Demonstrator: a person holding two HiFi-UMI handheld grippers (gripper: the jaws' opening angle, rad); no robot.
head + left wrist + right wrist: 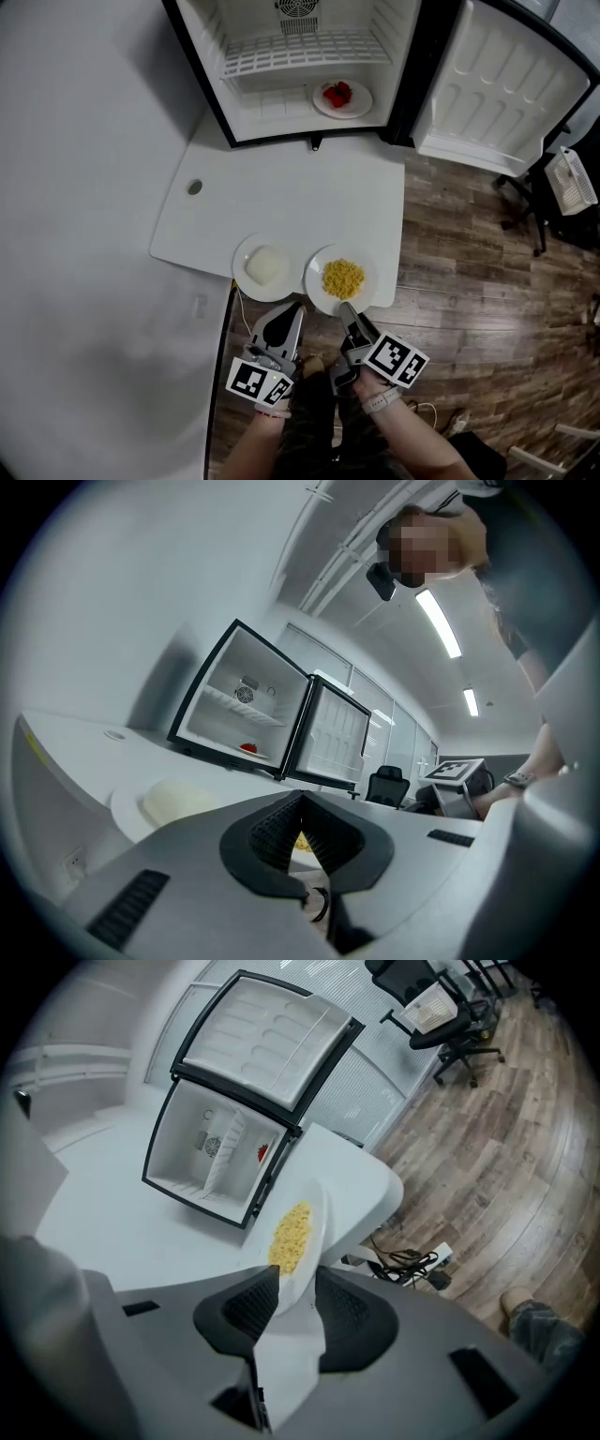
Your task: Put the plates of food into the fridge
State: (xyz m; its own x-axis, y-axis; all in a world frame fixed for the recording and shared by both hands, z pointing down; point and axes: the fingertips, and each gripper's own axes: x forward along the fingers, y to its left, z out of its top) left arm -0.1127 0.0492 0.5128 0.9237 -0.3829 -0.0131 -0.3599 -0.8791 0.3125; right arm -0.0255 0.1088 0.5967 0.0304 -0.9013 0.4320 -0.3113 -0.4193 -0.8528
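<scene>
Your right gripper [345, 306] has its jaws standing wide astride the 6 o'clock rim of the plate of yellow food [314, 279], the pads not pressing on it (the plate lies at the near edge of the table [309, 187]). Your left gripper [298, 307] is at 5 o'clock of the plate of white food [242, 267], near its rim, tips together on nothing. At 12 o'clock the fridge [272, 103] stands open, its door [506, 94] swung toward 2 o'clock, with a plate of red food [361, 106] on its floor.
</scene>
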